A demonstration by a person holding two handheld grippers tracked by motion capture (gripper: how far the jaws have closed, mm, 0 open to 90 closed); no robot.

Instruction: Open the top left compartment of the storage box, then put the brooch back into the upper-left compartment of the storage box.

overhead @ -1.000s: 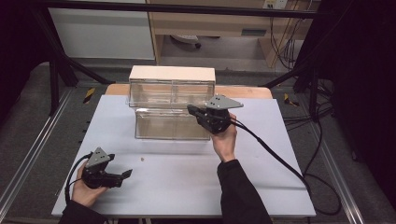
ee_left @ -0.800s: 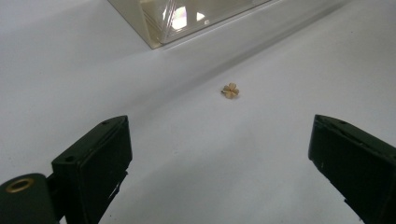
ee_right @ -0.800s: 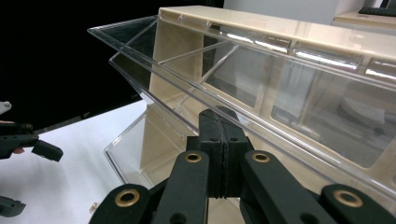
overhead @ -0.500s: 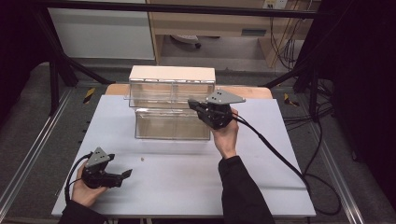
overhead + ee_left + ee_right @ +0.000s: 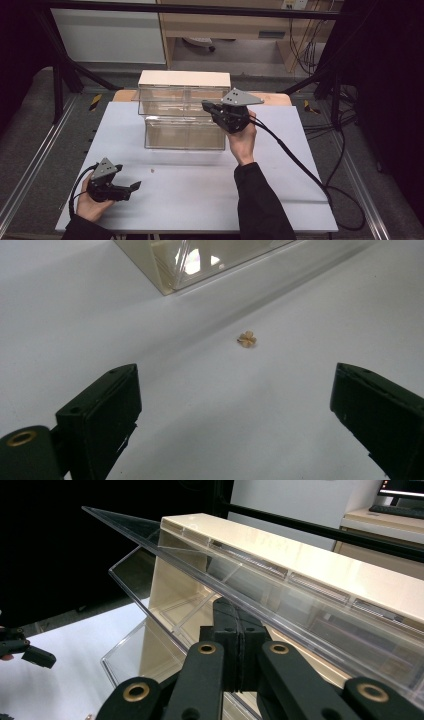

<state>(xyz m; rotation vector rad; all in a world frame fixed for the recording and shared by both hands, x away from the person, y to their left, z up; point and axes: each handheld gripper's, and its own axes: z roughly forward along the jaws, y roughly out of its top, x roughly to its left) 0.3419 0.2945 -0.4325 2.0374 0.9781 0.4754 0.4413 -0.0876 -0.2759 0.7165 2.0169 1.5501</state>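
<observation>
1. The drawer cabinet point(image 5: 184, 95) stood at the far middle of the bench point(image 5: 200, 200).
2. Its lower drawer point(image 5: 184, 132) was pulled out toward the person.
3. The right tongs point(image 5: 210, 106) were at the cabinet's right front, closed on the upper drawer's front point(image 5: 260, 585).
4. The left tongs point(image 5: 135, 187) rested near the bench's near-left corner.
5. A small crumb point(image 5: 152, 171) lay on the bench between the left tongs and the lower drawer.

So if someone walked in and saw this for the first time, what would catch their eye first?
Probably the clear plastic drawer cabinet with a cream top at the far middle of the white table, its lower drawer pulled out toward the person. The right gripper, jaws shut, is raised against the cabinet's upper front. The left gripper rests open near the front left corner, a tiny tan scrap lying just ahead of it.
</observation>
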